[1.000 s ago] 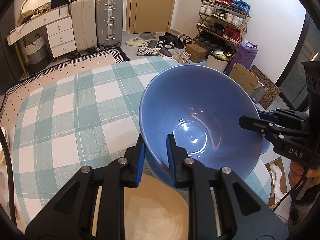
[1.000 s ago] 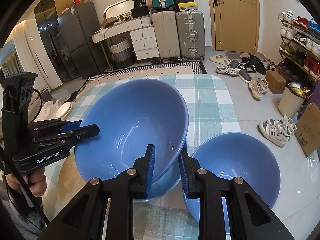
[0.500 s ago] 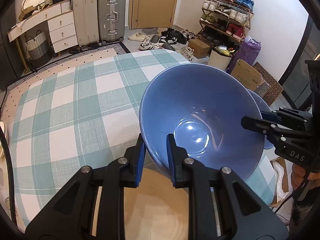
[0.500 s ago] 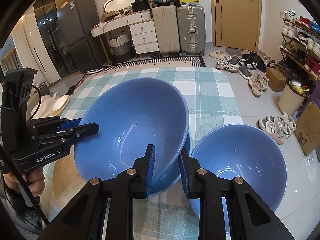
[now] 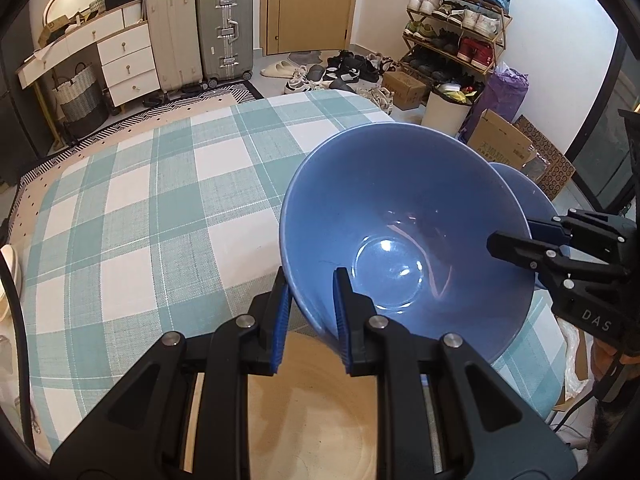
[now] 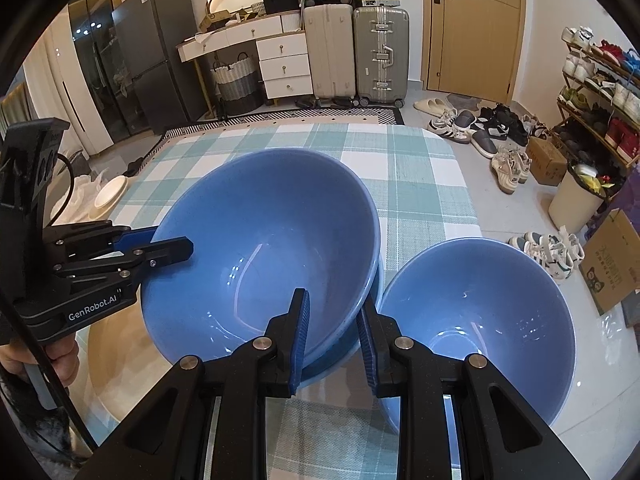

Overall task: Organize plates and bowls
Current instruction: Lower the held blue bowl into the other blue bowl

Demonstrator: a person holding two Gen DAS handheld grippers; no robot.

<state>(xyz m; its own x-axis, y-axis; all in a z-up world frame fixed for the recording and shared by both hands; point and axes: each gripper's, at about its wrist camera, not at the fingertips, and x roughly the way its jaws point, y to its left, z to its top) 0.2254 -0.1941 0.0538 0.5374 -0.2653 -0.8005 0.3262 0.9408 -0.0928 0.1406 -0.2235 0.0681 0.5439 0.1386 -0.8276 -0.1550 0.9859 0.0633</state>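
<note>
A blue bowl [image 5: 404, 224] is held tilted over the checked table by both grippers. My left gripper [image 5: 309, 308] is shut on its near-left rim. My right gripper [image 6: 331, 332] is shut on the opposite rim; it shows in the left wrist view [image 5: 516, 246] at the right. In the right wrist view the held bowl [image 6: 264, 248] sits in or just above another blue bowl, whose rim [image 6: 340, 354] shows beneath it. A further blue bowl [image 6: 476, 320] stands to the right, at the table's edge. A tan plate [image 5: 320, 412] lies under my left gripper.
The table has a teal and white checked cloth [image 5: 140, 216]. A white dish [image 6: 110, 194] lies off the table's left side. Suitcases [image 6: 356, 52], drawers, a shoe rack [image 5: 456, 28] and a bin [image 6: 576, 196] stand around the room.
Both grippers have carried the blue bowl to the right and a little lower, closer to the bowl beneath. Both grips have stayed shut.
</note>
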